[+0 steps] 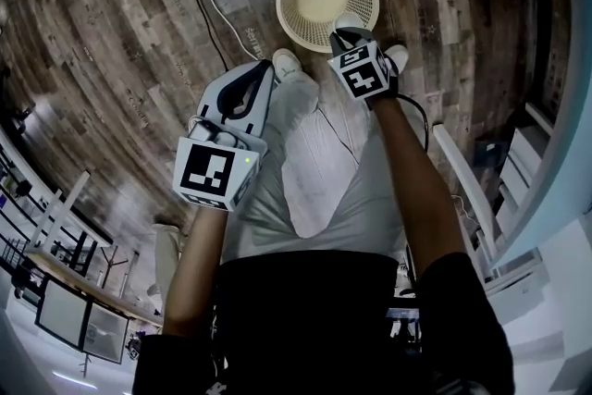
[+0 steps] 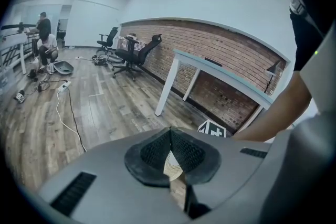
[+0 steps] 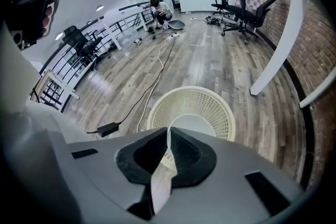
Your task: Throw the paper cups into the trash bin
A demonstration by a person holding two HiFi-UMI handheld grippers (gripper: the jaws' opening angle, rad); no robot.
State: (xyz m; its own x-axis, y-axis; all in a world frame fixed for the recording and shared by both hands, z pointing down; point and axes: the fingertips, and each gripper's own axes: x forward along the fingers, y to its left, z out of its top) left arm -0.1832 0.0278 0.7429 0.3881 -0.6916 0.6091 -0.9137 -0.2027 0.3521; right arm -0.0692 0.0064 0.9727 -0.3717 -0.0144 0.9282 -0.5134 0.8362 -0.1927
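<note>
While the right gripper hovers jaws together, trash bin just beyond them

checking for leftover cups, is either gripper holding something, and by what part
Nothing is held: the left gripper and the right gripper are both shut and empty.

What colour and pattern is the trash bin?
The trash bin is cream with perforated mesh walls; the right gripper view shows it best.

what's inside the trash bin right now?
Inside the trash bin only a bare pale bottom shows, with nothing lying on it. The right gripper covers its near part, so that bit can't be checked.
</note>
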